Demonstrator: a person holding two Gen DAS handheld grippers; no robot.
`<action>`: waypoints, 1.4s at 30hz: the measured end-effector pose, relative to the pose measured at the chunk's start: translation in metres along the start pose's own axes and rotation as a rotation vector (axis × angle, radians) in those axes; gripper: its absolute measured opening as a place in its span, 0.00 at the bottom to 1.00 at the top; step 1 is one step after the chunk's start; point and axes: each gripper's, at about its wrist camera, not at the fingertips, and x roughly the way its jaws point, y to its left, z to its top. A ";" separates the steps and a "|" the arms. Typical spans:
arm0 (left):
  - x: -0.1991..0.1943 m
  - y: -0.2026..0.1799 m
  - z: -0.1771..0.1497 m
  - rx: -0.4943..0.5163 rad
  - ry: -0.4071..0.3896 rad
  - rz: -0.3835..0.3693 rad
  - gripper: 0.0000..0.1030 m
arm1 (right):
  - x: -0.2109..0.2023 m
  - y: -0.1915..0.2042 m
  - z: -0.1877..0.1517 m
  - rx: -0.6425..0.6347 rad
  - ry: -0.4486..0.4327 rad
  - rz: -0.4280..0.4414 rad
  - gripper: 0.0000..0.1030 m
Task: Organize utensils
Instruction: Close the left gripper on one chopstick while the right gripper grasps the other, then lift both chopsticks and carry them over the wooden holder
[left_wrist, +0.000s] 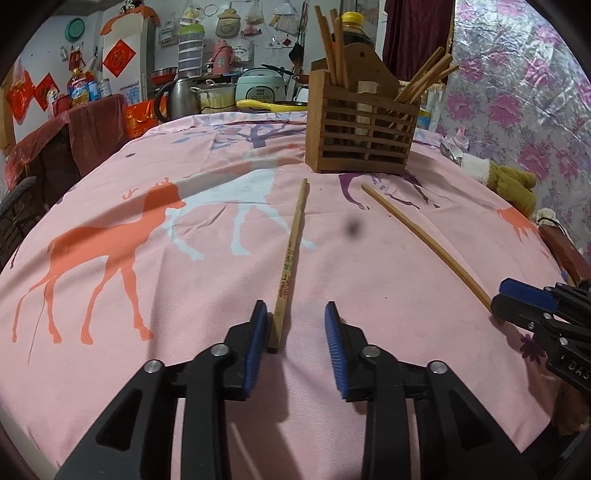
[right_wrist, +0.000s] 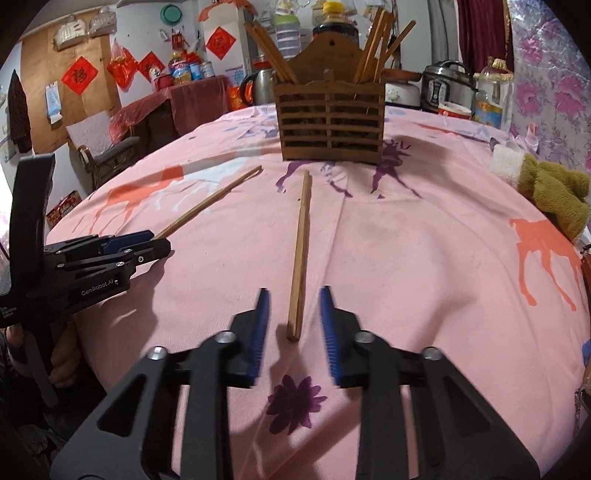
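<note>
Two loose chopsticks lie on a pink cloth (left_wrist: 110, 314) printed with animals, both in front of a slatted wooden holder (left_wrist: 360, 122) that stands upright near the far edge and already has bundles of chopsticks sticking up from its compartments.

The left gripper (left_wrist: 295, 334) sits low over the cloth with its blue pads parted. The printed chopstick (left_wrist: 291, 258) lies between them, its near end just beside the left pad (left_wrist: 258, 343); whether it actually touches that pad is hard to judge, and the other pad is clearly apart from it, so nothing is clamped.

The right gripper (right_wrist: 293, 325) is likewise unclenched, its pads standing either side of the near end of the plain chopstick (right_wrist: 301, 251) without pressing on it. That chopstick points straight toward the holder, its far tip stopping short of the base.

From the right wrist view, the left gripper shows at the left edge, with a hand (right_wrist: 61, 354) around its handle. A green stuffed toy (right_wrist: 554, 192) lies at the right side of the cloth.
</note>
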 end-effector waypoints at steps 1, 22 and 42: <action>0.000 -0.001 0.000 0.004 -0.001 0.002 0.34 | 0.000 0.000 0.000 -0.001 -0.001 -0.003 0.21; -0.007 -0.003 -0.005 0.015 0.019 -0.069 0.05 | 0.006 0.000 -0.004 -0.014 0.055 -0.036 0.06; -0.078 -0.042 0.076 0.155 -0.070 -0.038 0.06 | -0.073 -0.041 0.061 0.123 -0.156 -0.032 0.06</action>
